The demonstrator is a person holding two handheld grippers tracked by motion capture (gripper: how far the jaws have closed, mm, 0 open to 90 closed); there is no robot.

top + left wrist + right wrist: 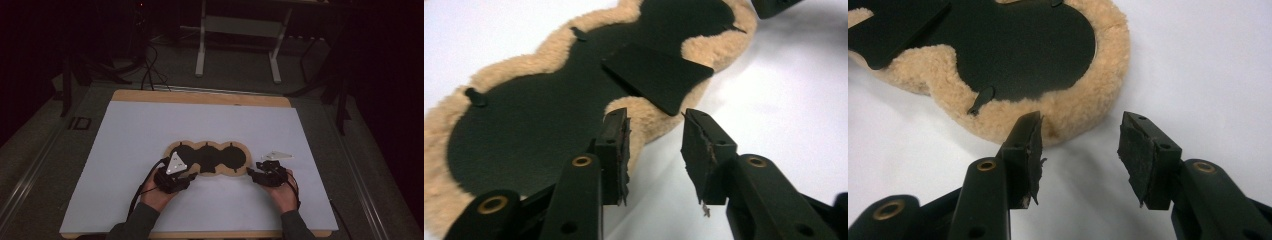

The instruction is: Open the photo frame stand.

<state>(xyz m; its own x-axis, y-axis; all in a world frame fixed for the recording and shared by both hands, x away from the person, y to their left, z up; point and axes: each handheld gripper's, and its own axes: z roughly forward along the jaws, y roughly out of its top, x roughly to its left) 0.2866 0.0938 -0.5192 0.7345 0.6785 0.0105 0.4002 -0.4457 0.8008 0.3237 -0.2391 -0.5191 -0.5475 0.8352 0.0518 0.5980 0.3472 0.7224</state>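
A three-lobed black pad (207, 157) edged with tan fleece lies flat on the white sheet (150, 135), a little in front of the middle. My left gripper (192, 175) sits at its front left with its jaws apart. In the left gripper view this gripper (655, 125) is open, its left jaw against the fleece edge (644, 117) and nothing pinched. A stiff black flap (659, 75) lies across the pad just beyond. My right gripper (252, 172) is at the pad's front right. In its own view it (1081, 130) stands open before the rounded fleece end (1068, 107), gripping nothing.
The sheet covers a wooden table (200, 96) whose edge shows at the back. A white metal frame (240, 30) stands on the floor behind it, with dark cables (150, 70) to its left. Small black tabs (475, 96) stick out along the pad's rim.
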